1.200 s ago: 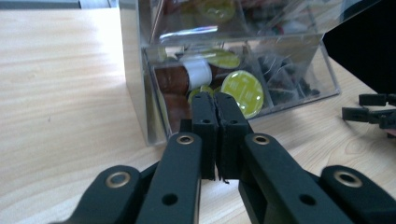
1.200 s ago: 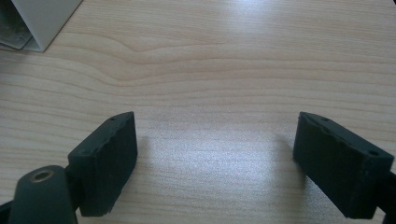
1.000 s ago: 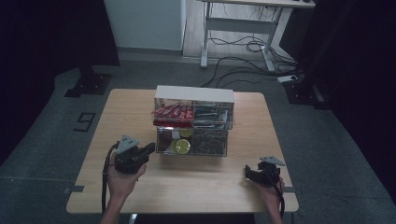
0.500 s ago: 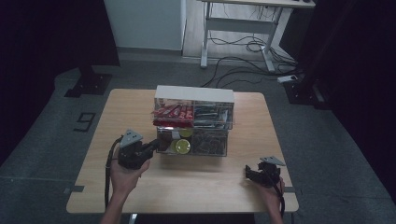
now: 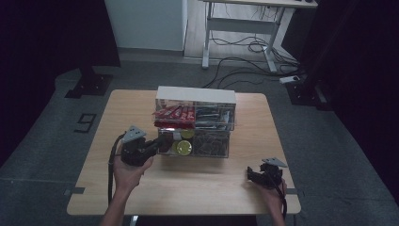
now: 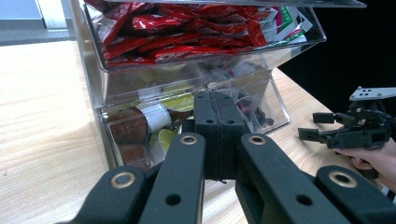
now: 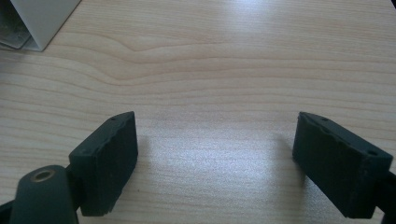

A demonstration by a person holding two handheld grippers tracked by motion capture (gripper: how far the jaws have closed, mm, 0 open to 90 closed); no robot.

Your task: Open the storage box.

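Woodgrain table (image 5: pixel 188 188) nearest, matte. At five o'clock, right gripper (image 5: pixel 254 173) with jaws spread, empty. At eight o'clock, left gripper (image 5: pixel 154 145) with jaws clenched on nothing, tips at lower drawer (image 5: pixel 207 147) of clear organizer (image 5: pixel 195 94), centre. Judged rigid, slick, brittle acrylic, weighted by bottles (image 6: pixel 140 126); best taken squarely at front lip. Crinkly red sachets (image 5: pixel 171 113) above.

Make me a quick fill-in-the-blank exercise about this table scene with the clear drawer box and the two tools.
1. The left tool has its jaws ____.
2. The right tool has its jaws ____ above the wooden table.
3. The upper drawer of the clear drawer box holds ____ packets.

Missing words: shut; open; red
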